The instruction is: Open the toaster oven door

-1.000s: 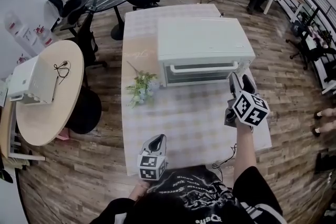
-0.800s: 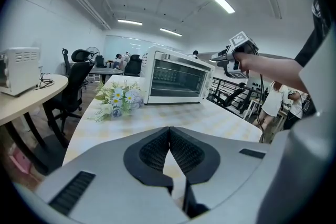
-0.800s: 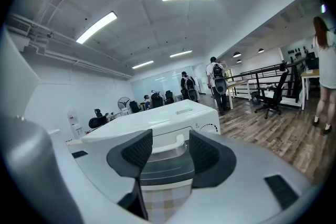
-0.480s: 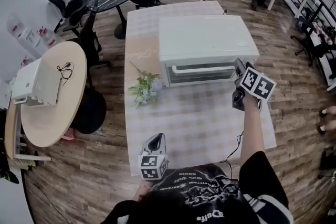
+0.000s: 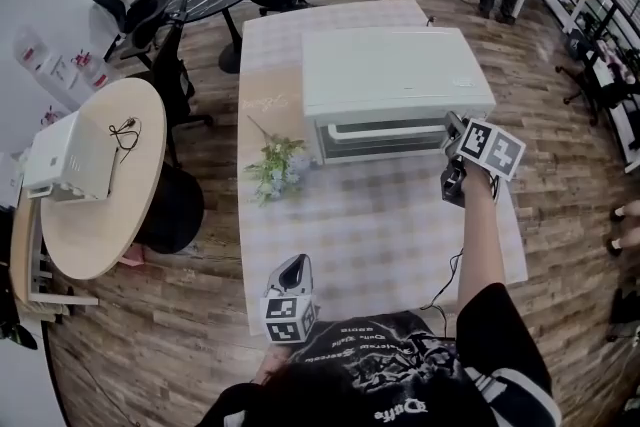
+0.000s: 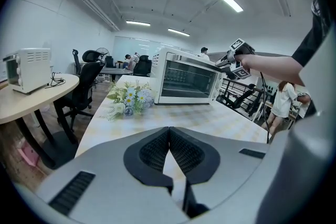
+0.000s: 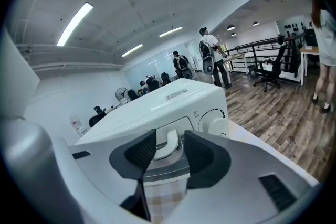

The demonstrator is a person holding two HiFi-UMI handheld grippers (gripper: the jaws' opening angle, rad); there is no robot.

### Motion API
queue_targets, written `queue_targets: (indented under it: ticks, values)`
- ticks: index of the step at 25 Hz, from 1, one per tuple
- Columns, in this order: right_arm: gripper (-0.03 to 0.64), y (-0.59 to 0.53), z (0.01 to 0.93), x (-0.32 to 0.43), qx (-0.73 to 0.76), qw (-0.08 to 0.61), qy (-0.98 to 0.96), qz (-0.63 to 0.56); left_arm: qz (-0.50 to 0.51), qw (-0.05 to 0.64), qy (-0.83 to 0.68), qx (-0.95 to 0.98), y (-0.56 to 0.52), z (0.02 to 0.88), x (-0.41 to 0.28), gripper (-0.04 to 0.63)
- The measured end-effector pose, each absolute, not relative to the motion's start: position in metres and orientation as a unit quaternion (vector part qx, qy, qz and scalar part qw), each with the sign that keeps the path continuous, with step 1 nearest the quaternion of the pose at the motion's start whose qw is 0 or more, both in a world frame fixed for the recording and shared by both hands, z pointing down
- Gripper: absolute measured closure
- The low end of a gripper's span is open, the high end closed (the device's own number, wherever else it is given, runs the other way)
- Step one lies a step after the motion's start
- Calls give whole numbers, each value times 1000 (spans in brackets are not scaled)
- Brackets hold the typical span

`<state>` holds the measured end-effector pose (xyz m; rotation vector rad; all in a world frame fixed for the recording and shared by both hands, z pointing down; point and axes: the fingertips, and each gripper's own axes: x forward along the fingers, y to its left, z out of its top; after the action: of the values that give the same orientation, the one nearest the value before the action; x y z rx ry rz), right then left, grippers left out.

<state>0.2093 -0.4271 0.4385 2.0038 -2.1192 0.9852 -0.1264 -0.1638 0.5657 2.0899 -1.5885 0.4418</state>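
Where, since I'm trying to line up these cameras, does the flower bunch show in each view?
Head view: the flower bunch lies left of centre, by the front left corner of the toaster oven.
Left gripper view: flower bunch left of centre, just left of the oven.
Right gripper view: not in it.
Shared landmark: the white toaster oven, which fills the middle of the right gripper view.

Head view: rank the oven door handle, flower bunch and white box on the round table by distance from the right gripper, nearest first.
1. Door handle: its right end sits between the right gripper's jaws, which have just been closing.
2. Flower bunch: left of the toaster oven.
3. White box: far left, on the round table.
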Motion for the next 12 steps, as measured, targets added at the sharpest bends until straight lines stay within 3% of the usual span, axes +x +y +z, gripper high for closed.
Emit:
queue_targets:
  ticks: [12]
  values:
    - [466, -423, 434, 204, 656, 65, -696, 285, 163, 239, -581, 761, -162, 567, -127, 575]
